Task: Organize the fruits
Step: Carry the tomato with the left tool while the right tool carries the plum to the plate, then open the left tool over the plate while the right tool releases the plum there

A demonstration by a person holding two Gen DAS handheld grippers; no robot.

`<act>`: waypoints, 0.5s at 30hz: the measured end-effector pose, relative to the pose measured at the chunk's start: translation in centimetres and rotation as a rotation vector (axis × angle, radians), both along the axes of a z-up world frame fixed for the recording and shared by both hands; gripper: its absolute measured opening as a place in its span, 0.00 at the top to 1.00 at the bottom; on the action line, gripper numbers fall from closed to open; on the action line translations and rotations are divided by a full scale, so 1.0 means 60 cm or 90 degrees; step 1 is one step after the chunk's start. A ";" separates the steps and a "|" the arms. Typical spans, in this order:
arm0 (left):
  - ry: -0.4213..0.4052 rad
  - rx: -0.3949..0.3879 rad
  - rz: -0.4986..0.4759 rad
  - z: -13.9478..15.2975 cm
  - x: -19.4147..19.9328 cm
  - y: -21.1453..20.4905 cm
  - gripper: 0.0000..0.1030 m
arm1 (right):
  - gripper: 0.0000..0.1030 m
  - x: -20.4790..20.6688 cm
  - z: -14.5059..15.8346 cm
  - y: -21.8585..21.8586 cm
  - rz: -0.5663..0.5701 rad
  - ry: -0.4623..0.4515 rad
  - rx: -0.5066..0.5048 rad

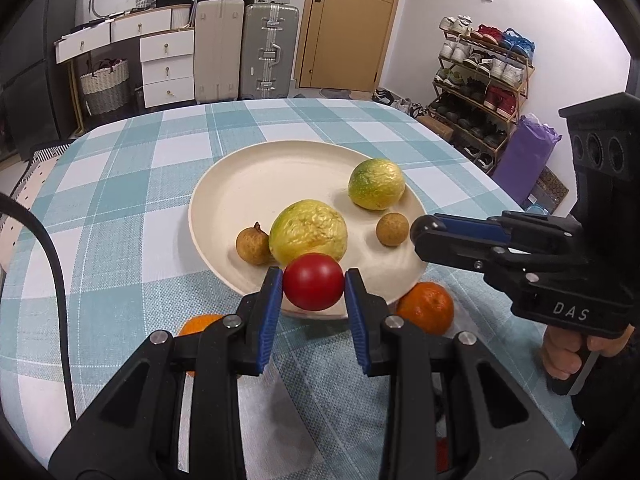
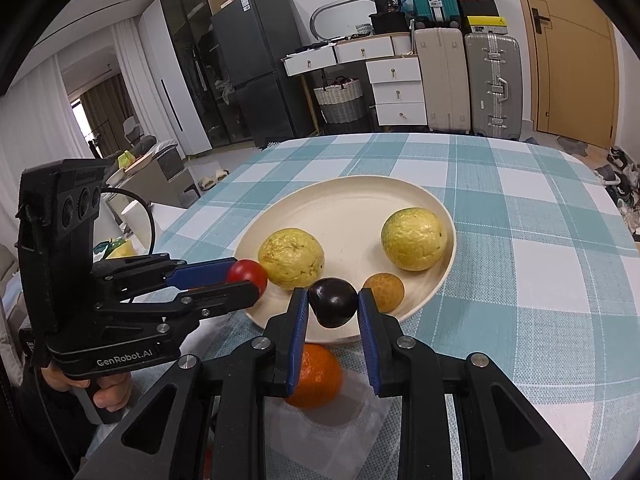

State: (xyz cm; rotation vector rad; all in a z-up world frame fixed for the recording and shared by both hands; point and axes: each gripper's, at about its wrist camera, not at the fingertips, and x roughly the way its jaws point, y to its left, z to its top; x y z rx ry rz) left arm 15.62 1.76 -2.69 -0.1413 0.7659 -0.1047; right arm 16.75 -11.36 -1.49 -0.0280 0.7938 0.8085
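Observation:
My left gripper is shut on a red tomato, held over the near rim of a cream plate. The right gripper is shut on a dark purple plum above the same plate; in the left wrist view that gripper comes in from the right. Two yellow-green wrinkled fruits and two small brown longans lie on the plate. An orange rests on the cloth by the plate's near edge, another orange is partly hidden behind my left fingers.
The table wears a teal and white checked cloth. A black cable runs along its left side. Behind the table stand suitcases, white drawers and a shoe rack. A hand holds the right gripper's handle.

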 end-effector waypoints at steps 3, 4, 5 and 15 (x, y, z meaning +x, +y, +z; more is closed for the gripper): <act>0.004 0.002 0.005 -0.004 0.010 0.004 0.72 | 0.75 0.004 -0.002 0.008 0.003 -0.002 -0.005; 0.005 0.002 0.007 -0.005 0.012 0.005 0.72 | 0.75 0.004 -0.002 0.011 0.004 -0.002 -0.008; 0.007 0.001 0.011 -0.007 0.015 0.007 0.72 | 0.75 0.005 -0.004 0.013 0.005 -0.002 -0.010; 0.001 0.003 0.016 -0.013 0.020 0.010 0.72 | 0.75 0.010 -0.020 0.022 0.007 0.010 -0.028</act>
